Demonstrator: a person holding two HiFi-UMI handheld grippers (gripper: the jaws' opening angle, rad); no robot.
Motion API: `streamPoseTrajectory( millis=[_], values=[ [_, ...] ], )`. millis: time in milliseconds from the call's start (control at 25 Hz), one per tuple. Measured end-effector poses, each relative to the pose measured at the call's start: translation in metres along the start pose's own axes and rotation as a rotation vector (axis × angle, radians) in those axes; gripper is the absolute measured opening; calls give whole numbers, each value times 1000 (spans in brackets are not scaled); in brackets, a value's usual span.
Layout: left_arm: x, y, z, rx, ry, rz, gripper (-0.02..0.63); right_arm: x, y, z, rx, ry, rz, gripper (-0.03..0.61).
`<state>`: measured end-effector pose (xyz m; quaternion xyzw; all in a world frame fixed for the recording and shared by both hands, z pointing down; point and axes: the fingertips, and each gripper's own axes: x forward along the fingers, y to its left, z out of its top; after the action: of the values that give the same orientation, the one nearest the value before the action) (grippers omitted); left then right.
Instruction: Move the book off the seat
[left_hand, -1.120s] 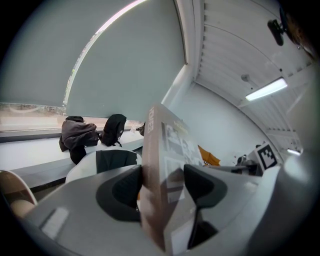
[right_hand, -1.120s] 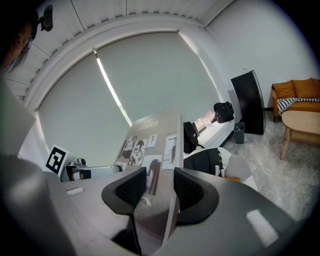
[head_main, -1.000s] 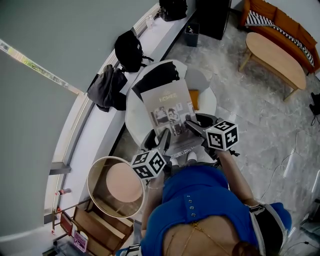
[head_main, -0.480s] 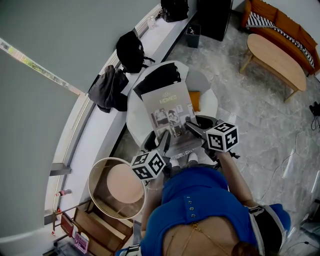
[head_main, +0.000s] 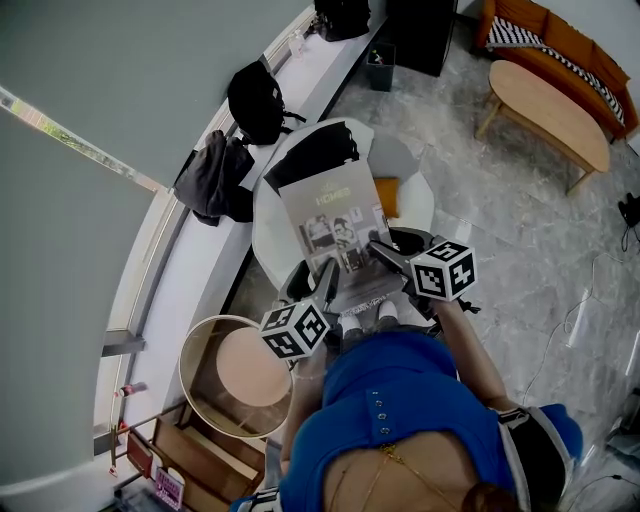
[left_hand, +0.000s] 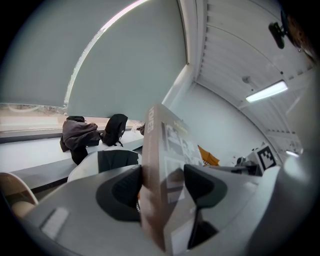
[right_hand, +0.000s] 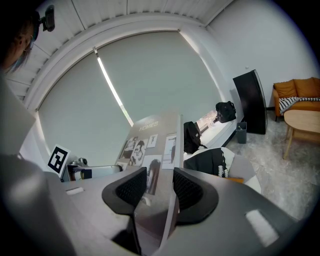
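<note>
A round, light-rimmed tub (head_main: 235, 365) stood on the floor at the left. Above it in the head view, a dark jacket (head_main: 210, 180) and a black backpack (head_main: 257, 100) lay on the long white window ledge (head_main: 190, 290), near its outer edge.

Just beside the ledge was the white round seat (head_main: 264, 225), with a black cushion (head_main: 312, 155) at its far edge. The book (head_main: 335, 225) was held over the seat, cover toward the head camera and the title "HOMES" near its far edge. I could not tell whether its far edge touched the seat.

The left gripper (head_main: 328, 272) was clamped on the book's near left corner; in the left gripper view both dark pads (left_hand: 122, 192) pressed the upright book (left_hand: 165, 165). The right gripper (head_main: 378, 248) pinched the near right edge, and in its own view the jaws were closed on the book (right_hand: 152, 135).

Well apart at the far right stood an oval wooden table (head_main: 548, 115) and an orange sofa (head_main: 560, 45).
</note>
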<state>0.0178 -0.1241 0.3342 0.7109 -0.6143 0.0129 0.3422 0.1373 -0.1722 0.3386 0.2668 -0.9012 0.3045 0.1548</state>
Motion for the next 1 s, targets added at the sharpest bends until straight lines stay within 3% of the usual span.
streamPoseTrajectory(
  millis=[1000],
  values=[
    [-1,-2,0,7,8,-21,262,-4,2,-1,4,-12,-18,169]
  ],
)
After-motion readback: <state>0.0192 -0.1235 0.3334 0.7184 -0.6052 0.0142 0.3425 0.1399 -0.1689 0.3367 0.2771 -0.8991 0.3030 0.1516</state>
